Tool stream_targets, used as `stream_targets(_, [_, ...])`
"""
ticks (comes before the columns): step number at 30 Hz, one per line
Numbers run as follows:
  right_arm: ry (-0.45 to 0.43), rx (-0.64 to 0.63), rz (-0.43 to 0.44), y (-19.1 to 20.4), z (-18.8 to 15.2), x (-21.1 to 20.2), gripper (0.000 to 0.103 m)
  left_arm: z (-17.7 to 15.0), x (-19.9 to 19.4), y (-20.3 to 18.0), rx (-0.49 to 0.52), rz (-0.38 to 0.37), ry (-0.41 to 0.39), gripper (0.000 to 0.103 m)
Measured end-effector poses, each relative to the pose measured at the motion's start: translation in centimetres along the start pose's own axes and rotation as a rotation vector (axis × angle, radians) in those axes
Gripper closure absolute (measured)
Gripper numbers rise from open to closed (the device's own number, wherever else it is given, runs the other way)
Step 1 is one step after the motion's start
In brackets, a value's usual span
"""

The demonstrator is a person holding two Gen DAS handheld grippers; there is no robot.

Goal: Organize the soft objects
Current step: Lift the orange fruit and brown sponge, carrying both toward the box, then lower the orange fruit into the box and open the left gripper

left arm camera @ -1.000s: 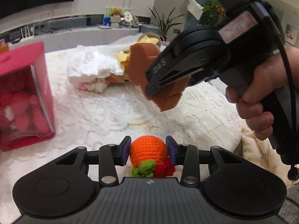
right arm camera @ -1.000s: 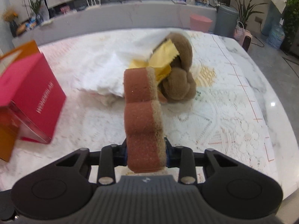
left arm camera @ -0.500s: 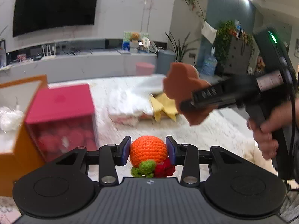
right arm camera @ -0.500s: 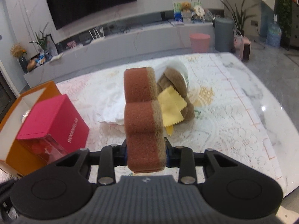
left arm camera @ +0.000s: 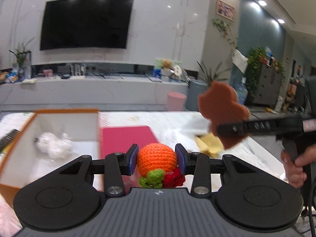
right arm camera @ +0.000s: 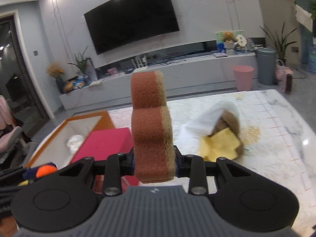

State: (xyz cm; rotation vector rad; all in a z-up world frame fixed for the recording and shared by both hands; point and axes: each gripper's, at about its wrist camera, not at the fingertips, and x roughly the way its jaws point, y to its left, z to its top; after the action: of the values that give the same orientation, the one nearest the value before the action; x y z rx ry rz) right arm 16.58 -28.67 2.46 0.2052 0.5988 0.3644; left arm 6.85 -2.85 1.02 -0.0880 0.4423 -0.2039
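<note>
Orange crochet yarn fills the gap of my left gripper [left arm camera: 157, 162]: the crocheted orange [left arm camera: 157, 161] sits squarely between the two blue pads [left arm camera: 133, 162], both pressed against its sides, its green leaf and red tuft hanging at the underside, just above the gripper body. It is held in the air, clear of the table [left arm camera: 246, 154].

My right gripper [right arm camera: 155, 163] is clamped on the brown sponge [right arm camera: 151, 126], which stands upright from the jaws, its lower end gripped and its lobed upper part rising well above the fingers; the tan face is turned to the right. In the left wrist view the same sponge [left arm camera: 223, 111] and my right hand [left arm camera: 296, 165] appear at the right, higher than the orange.

Below and to the left lie an open orange box [left arm camera: 65, 111] with white wrapped items inside and, just beside it, a pink box [left arm camera: 126, 138]. Further right on the lace cloth rest a yellow cloth [right arm camera: 219, 144], a brown plush toy [right arm camera: 229, 122] and a white cloth [right arm camera: 209, 118], bunched together, well apart from both grippers.
</note>
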Motion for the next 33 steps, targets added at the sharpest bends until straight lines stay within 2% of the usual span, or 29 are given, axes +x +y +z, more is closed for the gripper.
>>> stream_targets(5, [0.016,-0.035,0.03,2.0,-0.1,0.7,0.07,1.6,-0.9,3.9,-0.048,0.049,-0.061,0.057])
stream_targets(12, [0.038,-0.069,0.097,4.9,-0.4,1.7,0.07,3.9,-0.3,8.2,-0.079,0.153,-0.081,0.057])
stream_targets(17, [0.09,-0.116,0.091,6.6,-1.0,3.3,0.07,5.0,0.5,9.9,-0.066,0.195,-0.086,0.057])
stream_targets(21, [0.123,-0.123,0.067,6.9,-1.5,4.7,0.07,5.3,1.5,10.8,-0.055,0.214,-0.063,0.057])
stream_targets(25, [0.152,-0.109,0.064,7.0,-1.9,5.9,0.07,3.1,2.1,12.3,-0.087,0.171,-0.028,0.057])
stream_targets(29, [0.168,-0.103,0.05,7.2,-2.2,6.8,0.07,1.3,4.0,14.6,-0.173,0.112,0.109,0.057])
stream_targets(33, [0.168,-0.118,0.048,7.7,-2.8,7.2,0.071,0.8,5.5,15.5,-0.176,0.107,0.18,0.057])
